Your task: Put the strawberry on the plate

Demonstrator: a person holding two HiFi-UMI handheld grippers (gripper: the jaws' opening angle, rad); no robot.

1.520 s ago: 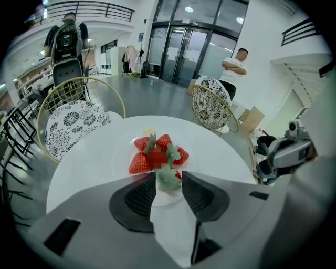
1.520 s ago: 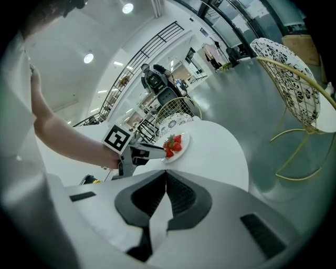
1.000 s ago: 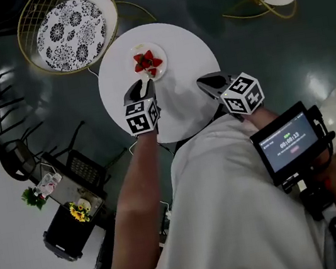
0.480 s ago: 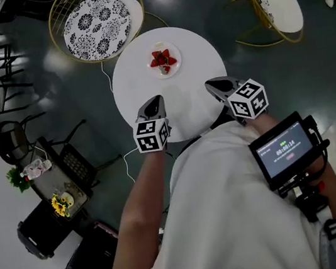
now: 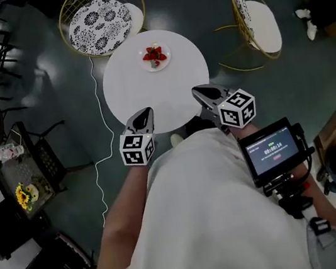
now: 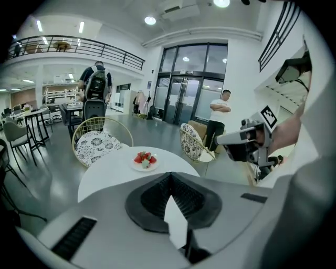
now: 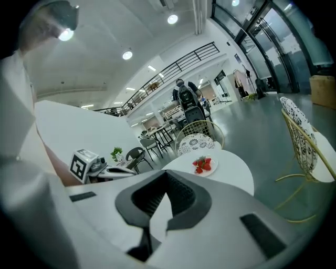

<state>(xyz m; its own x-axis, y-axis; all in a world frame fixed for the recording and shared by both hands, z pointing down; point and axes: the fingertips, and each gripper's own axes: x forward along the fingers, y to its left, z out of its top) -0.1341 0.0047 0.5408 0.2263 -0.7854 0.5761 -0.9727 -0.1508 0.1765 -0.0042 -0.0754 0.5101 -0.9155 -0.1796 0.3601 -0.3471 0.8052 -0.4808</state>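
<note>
Several red strawberries (image 5: 154, 53) lie on a small white plate (image 5: 166, 60) toward the far side of a round white table (image 5: 149, 95). My left gripper (image 5: 145, 111) hovers at the table's near edge, well short of the plate, shut and empty. My right gripper (image 5: 198, 91) is beside it at the near right edge, also shut on nothing. In the left gripper view the strawberries (image 6: 145, 157) sit beyond the closed jaws of the left gripper (image 6: 169, 176). The right gripper view has the strawberries (image 7: 202, 164) past the right gripper (image 7: 167, 174).
A gold wire chair with a patterned cushion (image 5: 102, 20) stands behind the table, another chair (image 5: 257, 20) to the right. A white cable (image 5: 99, 142) runs over the dark floor. A small stand with flowers (image 5: 22, 195) is at the left. Two people (image 6: 96, 86) stand far off.
Both grippers have drawn back from the plate to the table's near edge as the person stepped away. The left gripper, open beside the plate a second ago, has shut empty.
</note>
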